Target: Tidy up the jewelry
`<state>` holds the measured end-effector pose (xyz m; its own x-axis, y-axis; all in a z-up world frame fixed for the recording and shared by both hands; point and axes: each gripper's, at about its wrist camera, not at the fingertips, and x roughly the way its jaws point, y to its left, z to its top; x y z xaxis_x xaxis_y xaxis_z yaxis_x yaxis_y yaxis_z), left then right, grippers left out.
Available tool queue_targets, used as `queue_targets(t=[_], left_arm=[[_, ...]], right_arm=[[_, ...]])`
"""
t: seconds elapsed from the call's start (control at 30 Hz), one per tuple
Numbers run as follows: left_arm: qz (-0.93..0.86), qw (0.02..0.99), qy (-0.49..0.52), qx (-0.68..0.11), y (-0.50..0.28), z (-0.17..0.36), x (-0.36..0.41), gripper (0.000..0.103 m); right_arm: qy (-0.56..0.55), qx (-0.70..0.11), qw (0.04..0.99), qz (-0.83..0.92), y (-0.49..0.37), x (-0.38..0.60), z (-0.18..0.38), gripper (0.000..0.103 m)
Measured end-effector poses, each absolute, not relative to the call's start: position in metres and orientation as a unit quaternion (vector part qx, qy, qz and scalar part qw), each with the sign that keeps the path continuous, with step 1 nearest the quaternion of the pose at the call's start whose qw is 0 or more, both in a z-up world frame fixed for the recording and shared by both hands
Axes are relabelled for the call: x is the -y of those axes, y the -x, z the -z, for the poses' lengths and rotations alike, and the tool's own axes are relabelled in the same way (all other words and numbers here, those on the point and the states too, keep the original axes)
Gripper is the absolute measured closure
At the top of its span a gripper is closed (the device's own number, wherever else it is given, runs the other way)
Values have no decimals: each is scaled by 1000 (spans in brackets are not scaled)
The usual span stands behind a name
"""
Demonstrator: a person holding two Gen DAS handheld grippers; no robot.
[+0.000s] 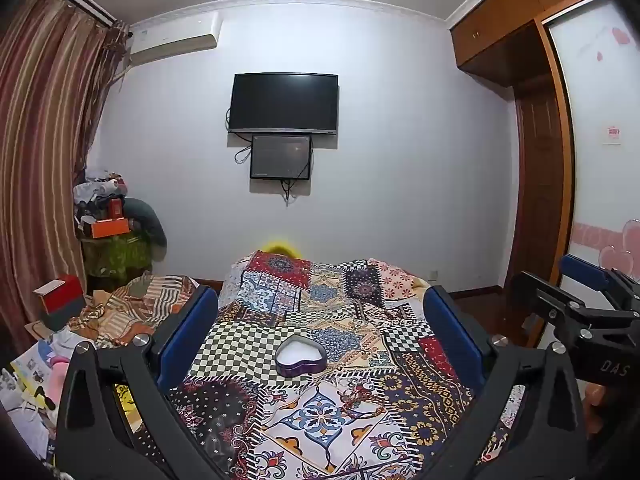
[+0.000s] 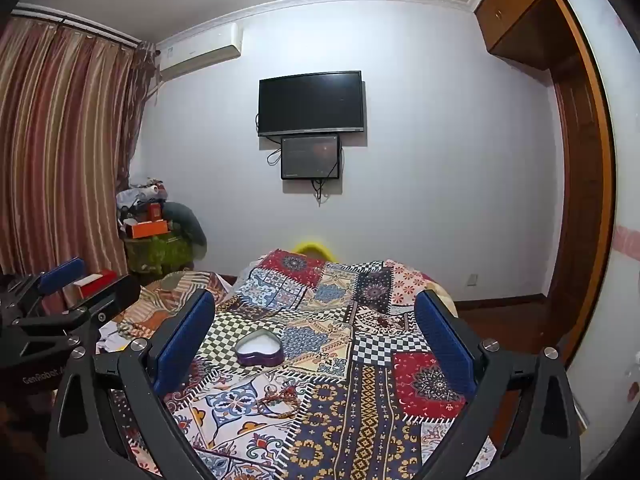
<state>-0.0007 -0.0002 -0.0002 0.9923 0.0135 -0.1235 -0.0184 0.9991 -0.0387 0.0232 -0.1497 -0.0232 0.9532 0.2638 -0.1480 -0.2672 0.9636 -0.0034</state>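
Note:
A purple heart-shaped box with a white lining lies open on the patchwork bedspread; it also shows in the right wrist view. A thin reddish braided bracelet lies on the spread just in front of the box, also in the right wrist view. My left gripper is open and empty, held above the spread behind the bracelet. My right gripper is open and empty, to the right of the left one. The right gripper's body shows at the left view's right edge.
The bed carries the patterned spread. A striped cloth and a red box lie to the left with clutter. A TV hangs on the far wall. A wooden wardrobe stands right; curtains hang left.

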Motion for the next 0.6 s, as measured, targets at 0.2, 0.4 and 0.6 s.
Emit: queue_targets(t=[0.2, 0.4, 0.6], left_arm=[[-8, 997, 21, -71, -1, 4, 4, 0], [-12, 996, 31, -80, -10, 8, -3, 0], [-12, 996, 31, -83, -11, 8, -5, 0]], right_arm=[[12, -76, 988, -133, -25, 150, 25, 4], [11, -82, 988, -134, -25, 147, 25, 4], [9, -88, 987, -136, -33, 148, 33, 4]])
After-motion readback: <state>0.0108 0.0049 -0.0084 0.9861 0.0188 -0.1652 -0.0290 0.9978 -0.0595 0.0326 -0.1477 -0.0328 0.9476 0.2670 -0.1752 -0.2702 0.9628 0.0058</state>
